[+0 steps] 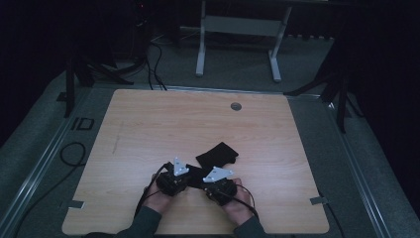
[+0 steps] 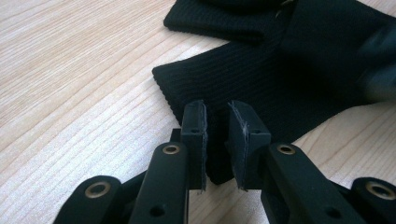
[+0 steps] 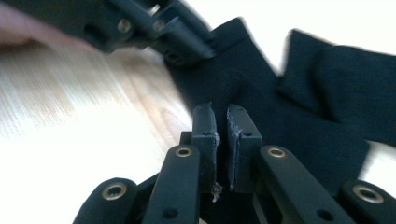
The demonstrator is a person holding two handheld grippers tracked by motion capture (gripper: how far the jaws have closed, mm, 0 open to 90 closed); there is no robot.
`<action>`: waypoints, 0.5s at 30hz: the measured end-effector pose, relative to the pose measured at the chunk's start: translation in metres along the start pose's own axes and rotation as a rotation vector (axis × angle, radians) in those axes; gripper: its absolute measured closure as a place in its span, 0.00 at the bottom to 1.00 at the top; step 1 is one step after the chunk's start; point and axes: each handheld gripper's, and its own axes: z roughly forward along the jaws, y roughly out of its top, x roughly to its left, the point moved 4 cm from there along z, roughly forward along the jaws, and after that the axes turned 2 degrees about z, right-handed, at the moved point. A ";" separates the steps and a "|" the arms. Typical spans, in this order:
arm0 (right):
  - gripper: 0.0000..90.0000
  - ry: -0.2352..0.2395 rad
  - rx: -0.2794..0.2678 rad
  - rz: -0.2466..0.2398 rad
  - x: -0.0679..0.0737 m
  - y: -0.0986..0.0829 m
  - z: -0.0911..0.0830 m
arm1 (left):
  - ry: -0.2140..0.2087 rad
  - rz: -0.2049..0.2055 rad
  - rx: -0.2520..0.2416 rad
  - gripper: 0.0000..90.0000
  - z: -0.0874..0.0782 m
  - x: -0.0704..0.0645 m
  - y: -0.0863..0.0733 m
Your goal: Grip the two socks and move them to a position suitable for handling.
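Both the left gripper (image 2: 216,140) and right gripper (image 3: 222,144) pinch the black sock (image 1: 216,154) near edge, jaws nearly closed; handling just starting, nothing folded yet.

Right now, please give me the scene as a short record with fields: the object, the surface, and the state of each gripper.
object: black ribbed fabric piece, looks like a sock or a pair of socks, lying flat
surface: light wooden table
left gripper: jaws nearly closed on the near edge of the fabric, a narrow gap between the pads
right gripper: jaws nearly closed over the fabric, thin gap between the pads
hands: both grippers side by side at the near edge of the table
other: small round grey grommet near the far edge
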 end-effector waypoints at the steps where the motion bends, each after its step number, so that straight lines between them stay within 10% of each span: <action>1: 0.92 0.005 -0.012 0.014 -0.004 0.000 -0.005 | 0.000 0.000 0.000 0.86 0.000 0.000 0.000; 15: 0.89 -0.061 -0.043 0.142 -0.054 -0.018 -0.048 | -0.011 -0.003 0.001 0.86 0.000 0.001 0.000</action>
